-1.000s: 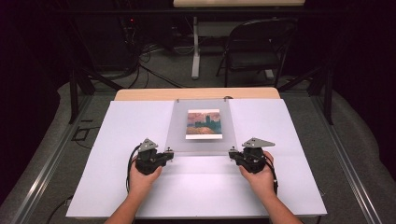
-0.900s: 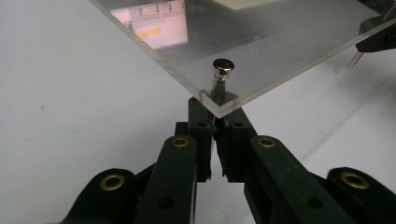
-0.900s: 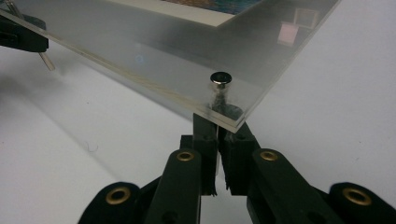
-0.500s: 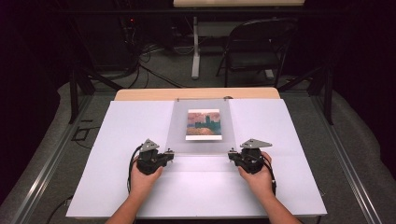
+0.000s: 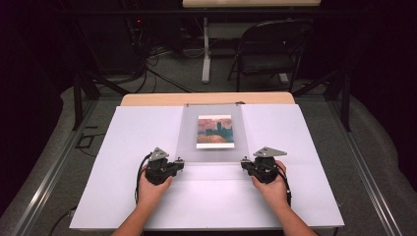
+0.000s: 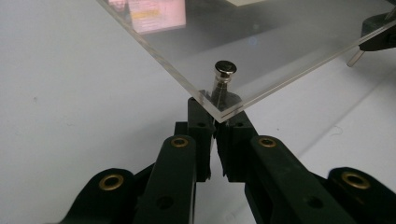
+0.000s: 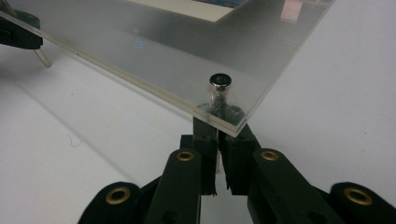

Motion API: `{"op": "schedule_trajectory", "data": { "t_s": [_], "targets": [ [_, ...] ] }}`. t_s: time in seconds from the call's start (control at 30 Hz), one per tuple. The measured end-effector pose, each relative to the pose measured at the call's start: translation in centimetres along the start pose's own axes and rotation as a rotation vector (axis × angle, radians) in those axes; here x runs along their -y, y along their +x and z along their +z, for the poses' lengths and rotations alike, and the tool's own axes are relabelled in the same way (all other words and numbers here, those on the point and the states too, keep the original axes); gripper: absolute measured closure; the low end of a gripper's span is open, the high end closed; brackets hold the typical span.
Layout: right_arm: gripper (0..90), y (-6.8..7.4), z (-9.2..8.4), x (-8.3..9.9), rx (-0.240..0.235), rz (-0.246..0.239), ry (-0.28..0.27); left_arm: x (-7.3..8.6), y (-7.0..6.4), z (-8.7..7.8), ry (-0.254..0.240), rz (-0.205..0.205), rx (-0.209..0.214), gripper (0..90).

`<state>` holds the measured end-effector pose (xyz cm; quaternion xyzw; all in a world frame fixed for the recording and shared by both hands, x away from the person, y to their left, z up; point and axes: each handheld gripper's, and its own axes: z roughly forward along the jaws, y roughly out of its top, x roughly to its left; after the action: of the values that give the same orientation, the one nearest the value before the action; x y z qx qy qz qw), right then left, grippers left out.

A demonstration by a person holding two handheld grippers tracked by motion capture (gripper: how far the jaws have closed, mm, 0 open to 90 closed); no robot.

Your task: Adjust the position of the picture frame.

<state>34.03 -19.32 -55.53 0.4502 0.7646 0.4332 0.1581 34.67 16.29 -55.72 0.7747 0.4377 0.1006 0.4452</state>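
1. A clear acrylic frame (image 5: 212, 133) holding a painted picture (image 5: 214, 132) is lying at the middle of the white table (image 5: 123, 147), its far edge near the table's far edge.
2. The left gripper (image 5: 180, 162) is pinching the metal standoff (image 6: 223, 77) under the frame's near left corner, jaws pressed together on it.
3. The right gripper (image 5: 243, 164) is pinching the standoff (image 7: 219, 88) under the near right corner the same way.

Right claw (image 7: 217, 122) clamped under acrylic panel (image 7: 154, 60) corner, metal bolt (image 7: 220, 86)
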Motion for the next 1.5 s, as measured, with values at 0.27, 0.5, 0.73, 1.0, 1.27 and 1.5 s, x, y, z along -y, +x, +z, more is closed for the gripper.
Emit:
{"op": "schedule_trajectory", "data": {
  "t_s": [0.27, 0.5, 0.73, 1.0, 1.27, 1.5],
  "targets": [
    [82.4, -0.4, 0.0, 0.1, -0.024, 0.022, -0.009, 0.1, 0.2, -0.1, -0.01, -0.024, 0.009, 82.5],
    [70.5, -0.5, -0.8, 0.2, 0.006, -0.004, -0.016, 0.3, -0.2, -0.6, -0.003, 0.003, 0.016, 69.0],
    [57.7, 0.1, -1.2, 0.7, 0.031, -0.043, -0.002, 0.5, -1.2, -0.9, 0.005, 0.103, 0.0, 48.8],
    [45.1, 0.7, -1.7, 1.1, 0.035, -0.066, 0.028, 0.9, -1.6, -1.7, 0.014, 0.127, -0.015, 37.6],
    [44.4, 1.4, -3.2, 1.3, 0.03, -0.12, 0.062, 1.9, -1.2, -4.1, 0.019, 0.12, -0.017, 34.0],
    [42.2, 2.2, -4.8, 1.7, 0.023, -0.125, 0.054, 2.3, -1.2, -5.4, -0.004, 0.135, -0.002, 34.1]
  ]
}}
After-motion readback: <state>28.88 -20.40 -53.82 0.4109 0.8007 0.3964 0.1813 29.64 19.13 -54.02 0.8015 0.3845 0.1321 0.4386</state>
